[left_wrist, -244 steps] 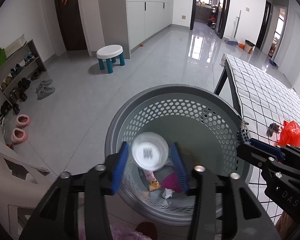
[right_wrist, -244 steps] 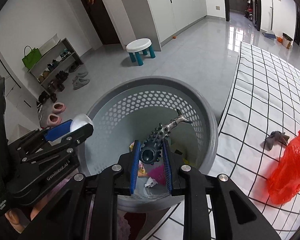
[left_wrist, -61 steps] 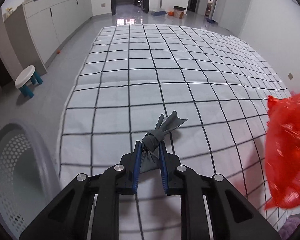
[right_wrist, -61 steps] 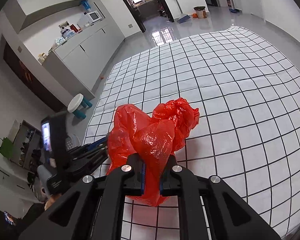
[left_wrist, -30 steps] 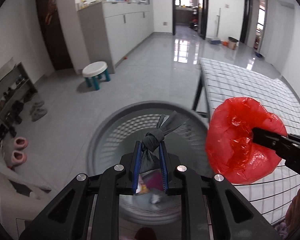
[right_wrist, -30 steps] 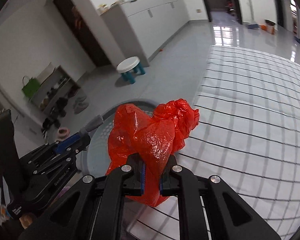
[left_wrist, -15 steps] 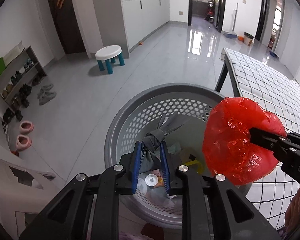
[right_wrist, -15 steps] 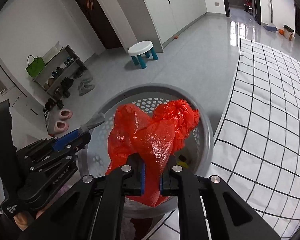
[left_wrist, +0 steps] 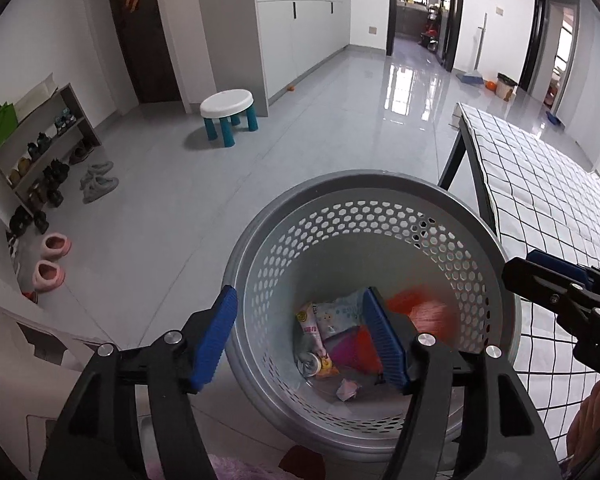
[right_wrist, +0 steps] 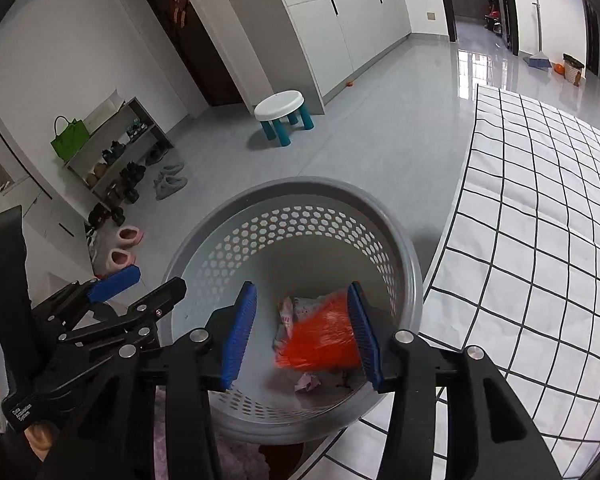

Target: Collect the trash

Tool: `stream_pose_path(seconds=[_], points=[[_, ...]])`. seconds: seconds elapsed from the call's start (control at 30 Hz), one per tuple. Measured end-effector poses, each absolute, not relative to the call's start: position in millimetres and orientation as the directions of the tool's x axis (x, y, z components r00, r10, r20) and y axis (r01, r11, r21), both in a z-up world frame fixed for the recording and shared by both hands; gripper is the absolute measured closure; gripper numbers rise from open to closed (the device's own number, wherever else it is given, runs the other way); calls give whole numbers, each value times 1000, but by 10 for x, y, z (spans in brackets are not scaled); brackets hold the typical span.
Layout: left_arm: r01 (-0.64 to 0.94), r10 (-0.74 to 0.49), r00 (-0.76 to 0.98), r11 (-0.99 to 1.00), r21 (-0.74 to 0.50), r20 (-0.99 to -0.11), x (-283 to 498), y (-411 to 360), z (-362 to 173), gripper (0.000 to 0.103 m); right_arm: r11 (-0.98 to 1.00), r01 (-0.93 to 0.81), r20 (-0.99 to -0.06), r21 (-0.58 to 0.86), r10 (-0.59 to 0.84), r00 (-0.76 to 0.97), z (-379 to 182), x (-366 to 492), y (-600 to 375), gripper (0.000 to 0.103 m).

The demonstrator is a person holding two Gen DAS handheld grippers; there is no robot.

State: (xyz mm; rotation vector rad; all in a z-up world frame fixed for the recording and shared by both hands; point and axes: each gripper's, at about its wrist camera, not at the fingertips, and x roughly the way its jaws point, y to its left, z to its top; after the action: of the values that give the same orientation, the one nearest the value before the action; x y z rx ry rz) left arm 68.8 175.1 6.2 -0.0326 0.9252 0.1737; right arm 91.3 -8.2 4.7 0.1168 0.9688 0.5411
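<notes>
The table point(right_wrist: 540, 240) under its checked cloth is running off the right edge of both views, so its far end is cut off. Beside it on the floor the grey perforated basket point(left_wrist: 364, 188) is standing, its near rim hidden behind the gripper arms. The left gripper point(left_wrist: 300, 336) is hanging over the basket mouth with its jaws opening and nothing between them. The right gripper point(right_wrist: 304, 332) is hanging likewise, jaws opening, pads clear of everything. Down inside, the red plastic bag point(right_wrist: 320, 340) is showing as a motion-blurred smear, partly covered by a blue pad. Snack wrappers point(left_wrist: 324, 328) are lying on the bottom; the grey knotted scrap cannot be clearly made out among them.
</notes>
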Motion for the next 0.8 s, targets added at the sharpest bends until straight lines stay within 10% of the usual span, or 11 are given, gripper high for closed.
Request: stream_pose_path(seconds=[0.8], points=[[-188, 146, 595, 981, 40, -790, 675, 1775, -5, 28, 867, -390, -752, 310, 474, 457, 70, 839, -65, 57]])
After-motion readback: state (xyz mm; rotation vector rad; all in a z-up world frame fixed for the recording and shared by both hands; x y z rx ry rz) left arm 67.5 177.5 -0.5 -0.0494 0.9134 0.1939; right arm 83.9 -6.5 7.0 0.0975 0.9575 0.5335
